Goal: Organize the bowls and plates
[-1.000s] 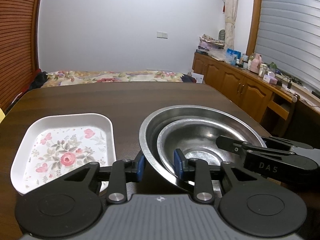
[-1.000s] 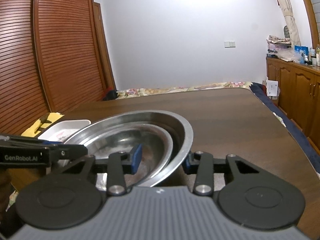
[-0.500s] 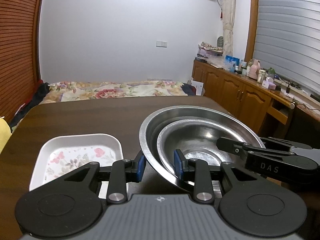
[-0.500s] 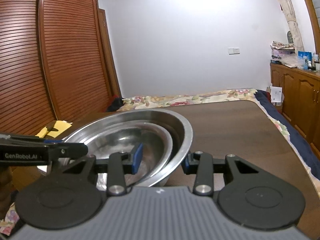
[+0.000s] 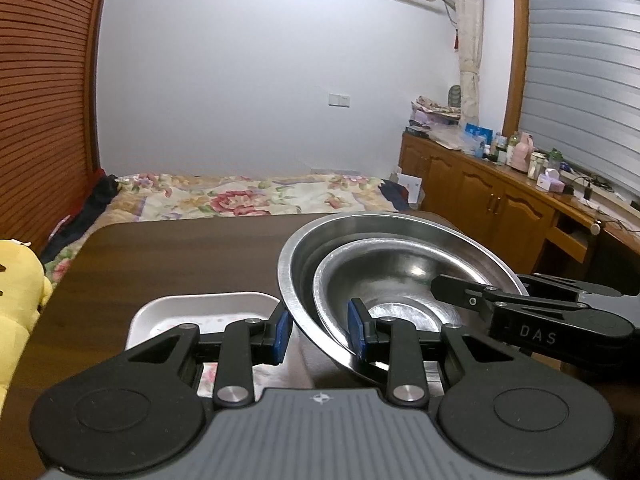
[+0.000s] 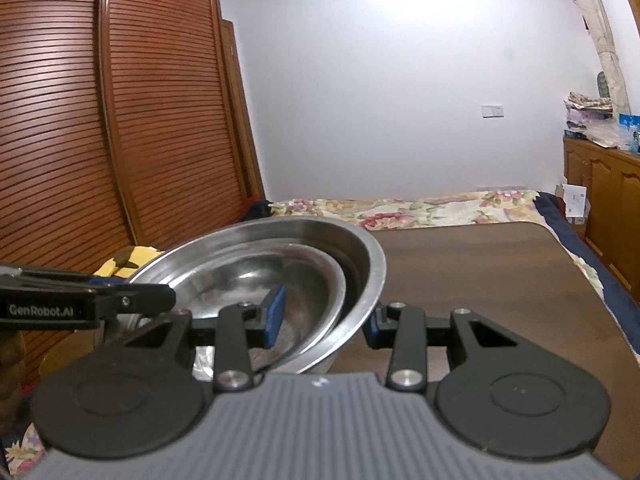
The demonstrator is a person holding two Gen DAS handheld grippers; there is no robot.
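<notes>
Two nested steel bowls [image 5: 384, 276] sit gripped between both claws' fingers.

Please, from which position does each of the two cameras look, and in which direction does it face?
Left wrist view: sits behind the left gripper, facing forward over the table toward the bed; its fingers straddle the left rim of the large steel bowl, with the white floral tray below. The right gripper shows at right.
Right wrist view: sits behind the right gripper, facing the bed and wardrobe; its fingers straddle the bowl's right rim. The left gripper shows at left.
Shared: the large bowl with the smaller steel bowl nested inside, table, bed.
</notes>
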